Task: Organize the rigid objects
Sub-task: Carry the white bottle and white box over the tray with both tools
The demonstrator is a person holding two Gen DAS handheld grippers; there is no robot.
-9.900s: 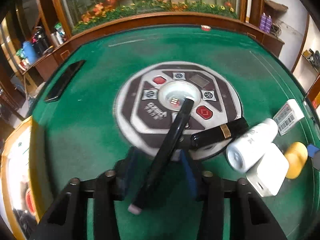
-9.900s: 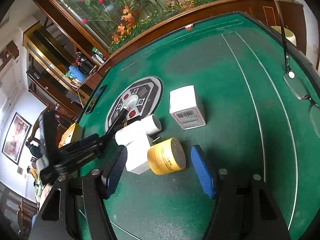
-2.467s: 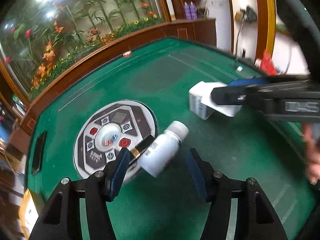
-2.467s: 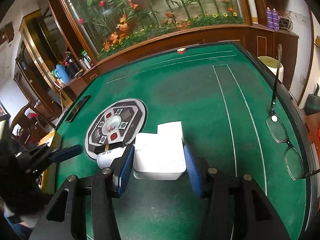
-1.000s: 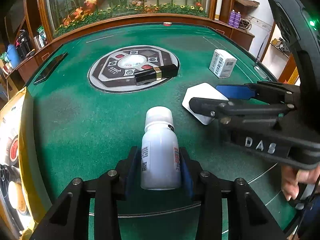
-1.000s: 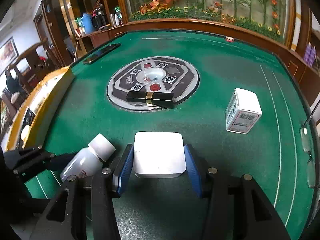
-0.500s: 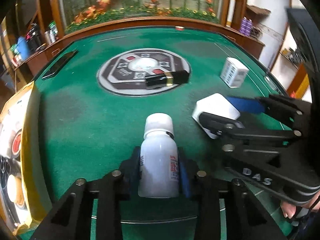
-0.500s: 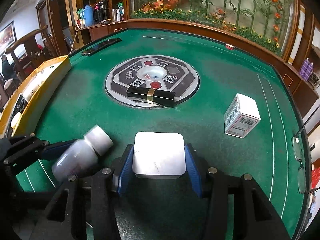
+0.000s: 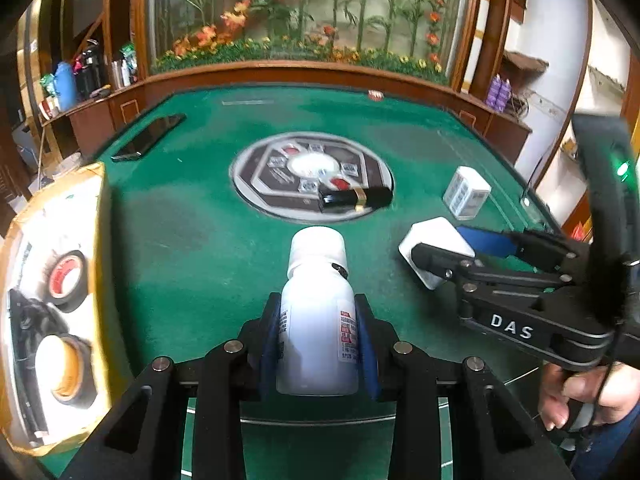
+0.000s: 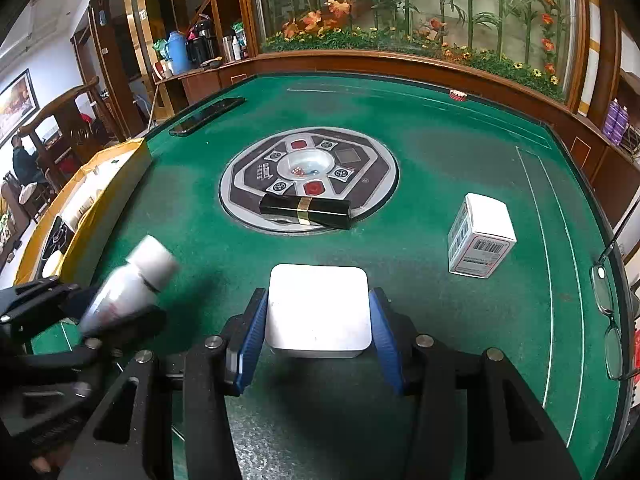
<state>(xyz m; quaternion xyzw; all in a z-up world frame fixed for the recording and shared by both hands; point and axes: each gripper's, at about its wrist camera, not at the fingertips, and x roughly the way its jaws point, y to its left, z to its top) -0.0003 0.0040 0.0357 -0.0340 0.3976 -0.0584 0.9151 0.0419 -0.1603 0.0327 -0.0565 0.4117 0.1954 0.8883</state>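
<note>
My left gripper is shut on a white pill bottle, held above the green table; the bottle also shows blurred in the right wrist view. My right gripper is shut on a white square charger block, also seen in the left wrist view. A black lipstick tube with a gold band lies on the round centre panel. A white barcode box stands at the right. A yellow-rimmed box with tape rolls sits at the left edge.
A black phone lies at the far left of the table. Glasses lie on the right rim. A wooden rail borders the table's far side. A small red-white chip sits by the far rail.
My left gripper has lifted and tilted with the bottle, swinging left so the yellow-rimmed box comes further into view. The right gripper holds the charger block almost still.
</note>
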